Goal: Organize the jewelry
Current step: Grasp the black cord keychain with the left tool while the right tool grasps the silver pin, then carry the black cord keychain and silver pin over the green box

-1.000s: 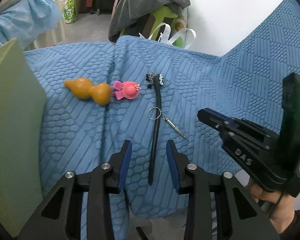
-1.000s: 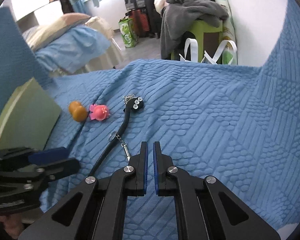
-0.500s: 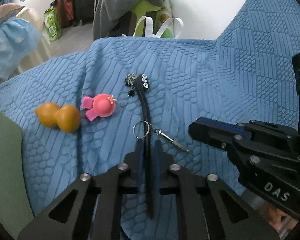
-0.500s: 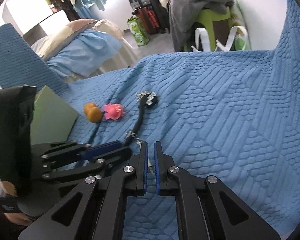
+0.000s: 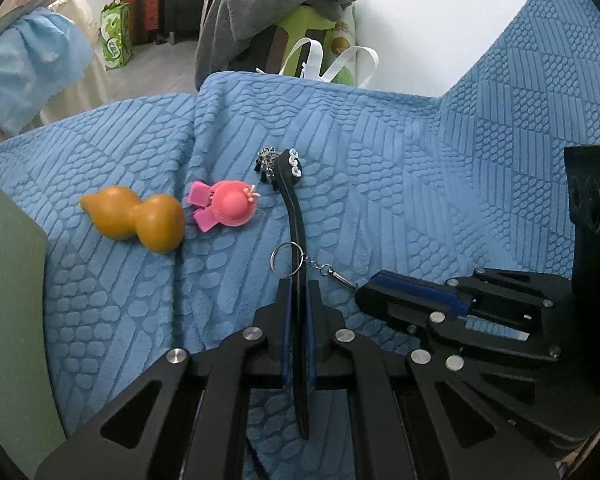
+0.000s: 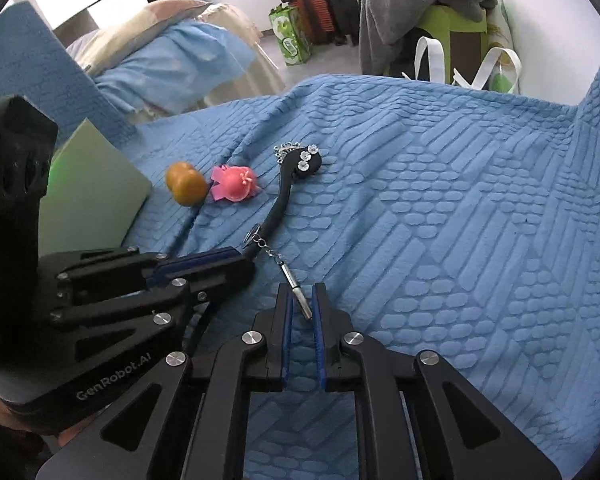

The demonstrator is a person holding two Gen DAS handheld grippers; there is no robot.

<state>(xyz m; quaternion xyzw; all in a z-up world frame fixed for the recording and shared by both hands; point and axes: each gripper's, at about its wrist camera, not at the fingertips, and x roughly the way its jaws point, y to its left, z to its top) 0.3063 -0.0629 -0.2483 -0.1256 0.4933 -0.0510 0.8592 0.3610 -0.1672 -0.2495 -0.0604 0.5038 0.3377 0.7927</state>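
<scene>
Blue quilted cover (image 5: pixel 380 184) bears all items; black strap (image 5: pixel 294 208) lies lengthwise on it, its rhinestone-studded end (image 6: pixel 308 159) farthest from the cameras; left gripper (image 5: pixel 299 292) is clamped on the strap's near part, blue pads pressing either side; key ring (image 5: pixel 286 259) circles the strap just ahead of those fingers, a short chain running from it to a metal pin (image 6: pixel 300 300); right gripper (image 6: pixel 301 300) straddles the pin, jaws narrowly apart and opening, the pin between them but no pad visibly pressing it; pink hat charm (image 5: pixel 230 208) and orange gourd (image 5: pixel 136 220) sit side by side, left of the strap, apart from it; pale green board (image 6: pixel 88 188) stands at the cover's left edge.
</scene>
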